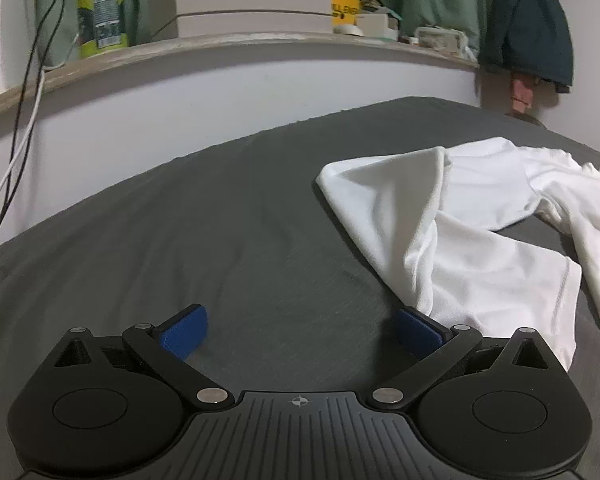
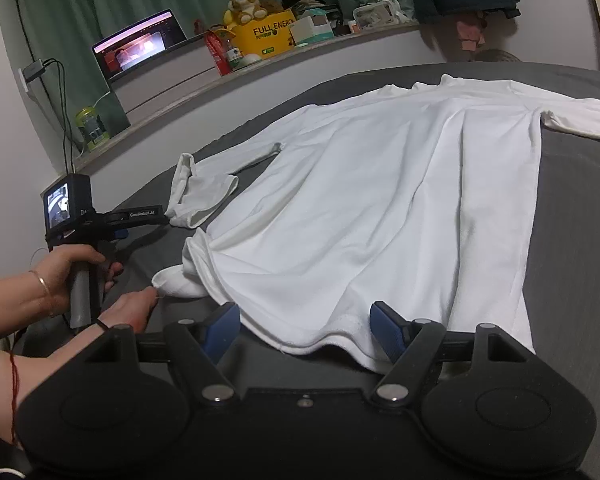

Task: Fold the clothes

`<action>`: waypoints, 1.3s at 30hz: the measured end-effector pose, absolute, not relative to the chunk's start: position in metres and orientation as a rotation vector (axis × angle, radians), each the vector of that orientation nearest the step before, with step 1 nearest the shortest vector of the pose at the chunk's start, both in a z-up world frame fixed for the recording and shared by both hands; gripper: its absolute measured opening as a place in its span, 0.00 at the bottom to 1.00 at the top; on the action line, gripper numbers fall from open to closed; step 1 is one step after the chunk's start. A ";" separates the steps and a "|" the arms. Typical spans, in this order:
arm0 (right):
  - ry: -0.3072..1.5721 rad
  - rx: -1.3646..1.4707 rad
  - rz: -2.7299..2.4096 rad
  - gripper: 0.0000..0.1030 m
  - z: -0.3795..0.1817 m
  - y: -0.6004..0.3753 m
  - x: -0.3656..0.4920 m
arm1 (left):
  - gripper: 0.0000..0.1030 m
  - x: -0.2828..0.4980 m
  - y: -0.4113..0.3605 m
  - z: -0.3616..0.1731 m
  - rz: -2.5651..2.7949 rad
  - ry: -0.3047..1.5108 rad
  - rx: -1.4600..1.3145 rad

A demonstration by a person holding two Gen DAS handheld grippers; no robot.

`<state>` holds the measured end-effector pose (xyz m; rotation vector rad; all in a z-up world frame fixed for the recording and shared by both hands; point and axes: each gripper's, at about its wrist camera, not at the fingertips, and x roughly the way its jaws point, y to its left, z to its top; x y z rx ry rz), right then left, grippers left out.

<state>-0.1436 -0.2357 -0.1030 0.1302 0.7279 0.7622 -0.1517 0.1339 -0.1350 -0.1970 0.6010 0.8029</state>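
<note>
Shirt (image 2: 380, 200) spread on grey bed (image 2: 572, 240), long axis 6-to-12, hem between wide-open right gripper (image 2: 304, 330) pads, so right is nearer; left gripper (image 1: 300, 330), also wide and empty, has sleeve (image 1: 440, 240) at 2 o'clock

One white garment (image 2: 380, 200) on one grey bed sheet (image 1: 220, 240). Two sleeves visible in the right wrist view. Two grippers: left gripper (image 1: 300, 332), right gripper (image 2: 306, 330), each with two blue pads (image 1: 186, 332), all spread apart. Two hands in the right wrist view: left hand (image 2: 66, 272), right hand (image 2: 128, 312). One green can (image 1: 100, 18), one laptop (image 2: 140, 44), one yellow box (image 2: 266, 34), one plush toy (image 2: 246, 6). Two cables, one black, one white (image 1: 20, 140).
</note>
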 end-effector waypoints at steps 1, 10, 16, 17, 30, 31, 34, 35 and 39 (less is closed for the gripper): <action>0.729 0.129 0.763 0.69 -0.103 -0.235 -0.144 | 1.00 -0.153 0.134 -0.135 0.797 0.601 -0.204; 0.731 0.116 0.765 0.70 -0.103 -0.234 -0.144 | 1.00 -0.180 0.126 -0.121 0.736 0.439 -0.305; 0.736 0.111 0.765 0.70 -0.104 -0.232 -0.144 | 0.94 -0.153 0.122 -0.123 0.680 0.544 -0.228; 0.735 0.108 0.765 0.70 -0.104 -0.232 -0.145 | 0.91 -0.149 0.125 -0.123 0.667 0.546 -0.241; 0.742 0.099 0.762 0.70 -0.105 -0.232 -0.145 | 0.06 -0.122 0.138 -0.110 0.677 0.530 -0.227; 0.741 0.101 0.762 0.70 -0.105 -0.233 -0.145 | 0.06 -0.123 0.134 -0.103 0.719 0.518 -0.118; 0.740 0.105 0.763 0.70 -0.105 -0.234 -0.144 | 0.06 -0.123 0.123 -0.080 0.848 0.472 0.233; 0.739 0.106 0.764 0.70 -0.105 -0.234 -0.144 | 0.06 -0.123 0.119 -0.073 0.887 0.453 0.351; 0.735 0.111 0.766 0.70 -0.104 -0.234 -0.144 | 0.06 -0.124 0.093 -0.063 0.963 0.346 0.804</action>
